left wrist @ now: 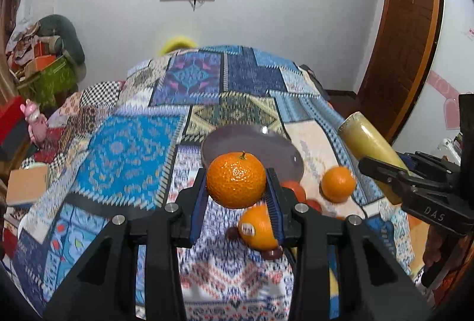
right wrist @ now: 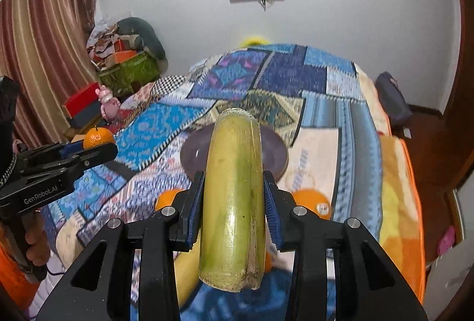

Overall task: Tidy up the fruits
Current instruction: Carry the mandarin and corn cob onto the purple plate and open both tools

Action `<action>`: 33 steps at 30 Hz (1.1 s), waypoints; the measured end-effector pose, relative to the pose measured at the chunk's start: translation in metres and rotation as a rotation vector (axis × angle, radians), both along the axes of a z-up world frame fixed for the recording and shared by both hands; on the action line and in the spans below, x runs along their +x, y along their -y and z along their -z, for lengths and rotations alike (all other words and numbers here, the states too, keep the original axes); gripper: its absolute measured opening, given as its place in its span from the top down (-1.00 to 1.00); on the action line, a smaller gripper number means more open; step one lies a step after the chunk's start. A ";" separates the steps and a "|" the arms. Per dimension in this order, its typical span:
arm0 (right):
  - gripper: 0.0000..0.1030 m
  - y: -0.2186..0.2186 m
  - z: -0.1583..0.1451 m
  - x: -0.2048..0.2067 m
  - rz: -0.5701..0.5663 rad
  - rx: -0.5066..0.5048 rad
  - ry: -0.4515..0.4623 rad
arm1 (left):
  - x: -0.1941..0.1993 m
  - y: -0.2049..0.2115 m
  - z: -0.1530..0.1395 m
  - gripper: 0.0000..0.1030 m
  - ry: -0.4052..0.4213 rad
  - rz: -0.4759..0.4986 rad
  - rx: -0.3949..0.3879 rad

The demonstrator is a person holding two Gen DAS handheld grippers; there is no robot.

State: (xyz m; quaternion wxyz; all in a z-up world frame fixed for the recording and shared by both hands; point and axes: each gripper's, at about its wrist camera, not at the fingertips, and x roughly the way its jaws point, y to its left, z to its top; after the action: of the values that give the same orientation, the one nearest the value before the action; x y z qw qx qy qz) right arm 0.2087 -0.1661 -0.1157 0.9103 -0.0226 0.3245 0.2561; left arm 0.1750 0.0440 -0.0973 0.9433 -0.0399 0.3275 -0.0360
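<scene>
My left gripper (left wrist: 236, 187) is shut on a stemmed mandarin (left wrist: 236, 179) and holds it above the patchwork bed cover, just in front of a purple bowl (left wrist: 251, 143). My right gripper (right wrist: 234, 199) is shut on a thick yellow-green stalk piece (right wrist: 234, 196), also held in front of the bowl (right wrist: 275, 149). Loose fruit lies on the cover below: a stickered orange (left wrist: 257, 227), another orange (left wrist: 338, 184) and red-orange fruit (left wrist: 296, 190). In the right wrist view, oranges (right wrist: 311, 201) lie either side of my fingers. The left gripper with its mandarin (right wrist: 97, 137) shows at left.
The patchwork cover (left wrist: 133, 149) drapes a raised surface that drops away at left and right. A cluttered pile with a green box (right wrist: 130, 69) stands at the back left, a pink toy (right wrist: 108, 104) beside it. A wooden door (left wrist: 408, 39) is at right.
</scene>
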 end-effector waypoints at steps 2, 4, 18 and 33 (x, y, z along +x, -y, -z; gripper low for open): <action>0.33 -0.003 -0.002 0.007 0.001 0.003 0.009 | 0.009 -0.001 -0.004 0.28 0.006 0.001 0.001; 0.33 -0.007 -0.005 0.016 0.002 0.010 0.018 | 0.018 0.001 -0.007 0.28 0.013 0.003 0.009; 0.33 -0.035 0.004 0.077 0.000 0.010 0.007 | 0.095 0.002 0.017 0.28 -0.058 0.002 0.036; 0.33 -0.060 0.057 0.142 -0.025 -0.098 -0.137 | 0.179 -0.011 0.084 0.28 -0.241 -0.016 0.061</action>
State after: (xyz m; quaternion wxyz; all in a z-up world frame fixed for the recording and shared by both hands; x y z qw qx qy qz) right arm 0.3504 -0.1063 -0.1726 0.8805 -0.0535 0.3980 0.2520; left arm 0.3543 0.0548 -0.1808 0.8981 -0.0178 0.4392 -0.0131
